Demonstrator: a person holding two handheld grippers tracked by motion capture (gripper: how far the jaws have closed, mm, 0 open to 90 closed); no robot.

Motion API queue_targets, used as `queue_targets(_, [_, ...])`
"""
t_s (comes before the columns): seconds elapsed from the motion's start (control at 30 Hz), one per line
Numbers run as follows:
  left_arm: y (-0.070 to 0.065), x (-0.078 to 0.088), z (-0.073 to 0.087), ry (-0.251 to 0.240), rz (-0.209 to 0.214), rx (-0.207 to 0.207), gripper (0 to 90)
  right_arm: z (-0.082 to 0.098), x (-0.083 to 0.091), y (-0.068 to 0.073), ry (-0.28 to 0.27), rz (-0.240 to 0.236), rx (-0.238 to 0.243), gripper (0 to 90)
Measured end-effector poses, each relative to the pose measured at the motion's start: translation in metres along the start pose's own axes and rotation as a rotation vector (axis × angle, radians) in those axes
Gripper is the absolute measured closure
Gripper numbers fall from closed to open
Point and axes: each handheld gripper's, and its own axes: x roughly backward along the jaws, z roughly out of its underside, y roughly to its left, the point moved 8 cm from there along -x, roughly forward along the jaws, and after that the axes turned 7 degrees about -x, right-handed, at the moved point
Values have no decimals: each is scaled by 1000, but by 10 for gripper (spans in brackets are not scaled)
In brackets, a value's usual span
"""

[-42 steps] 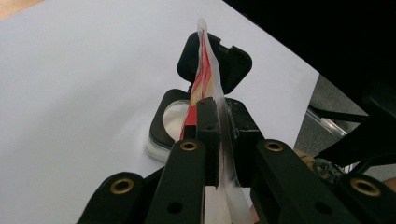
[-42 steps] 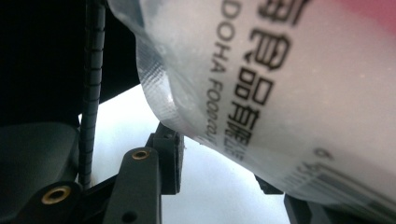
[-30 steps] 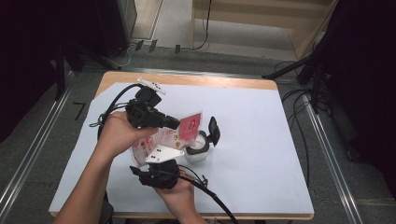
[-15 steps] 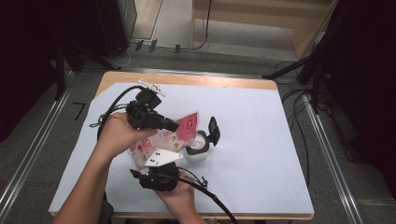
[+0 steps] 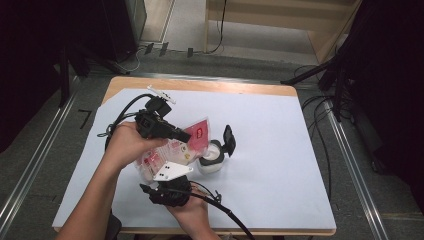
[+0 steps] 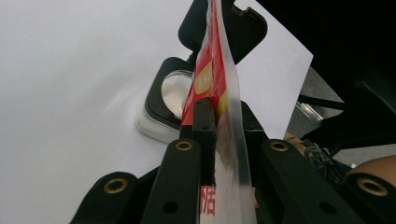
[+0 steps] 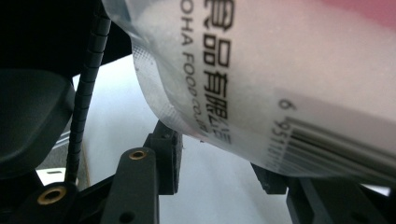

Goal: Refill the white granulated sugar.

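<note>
1. The left gripper [image 5: 187,136], held in the person's left hand [image 5: 127,145], has its black fingers [image 6: 204,122] clamped on the upper edge of a red-and-clear plastic pouch of white granules [image 5: 172,150]. The left gripper view shows the film pinched flat between them.
2. The pouch's long axis runs from lower left up to the right, and its red top corner tilts toward a small white square jar with a black hinged lid standing open [image 5: 214,157]. In the left gripper view the jar's mouth [image 6: 173,91] lies just beyond and below the pouch's edge, so the pouring end looks close over the opening; whether it touches the rim I cannot tell.
3. The right gripper [image 5: 170,192], in the right hand [image 5: 192,215], sits under the pouch's lower end. In the right gripper view its fingers [image 7: 168,156] stand apart with the bag's printed belly [image 7: 280,84] hanging above and between them, seemingly not pinched.
4. The left gripper is nearer the jar, so any pour likely turns on its tilt.
5. The white-covered tabletop [image 5: 280,150] has broad bare space to the right; beyond it lie a grey floor and dark stands.
</note>
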Motion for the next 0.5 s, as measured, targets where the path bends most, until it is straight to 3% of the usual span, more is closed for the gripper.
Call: queue_targets(0.5, [7, -10, 4, 9, 58, 30, 828, 9, -5, -1, 32, 4, 22, 581])
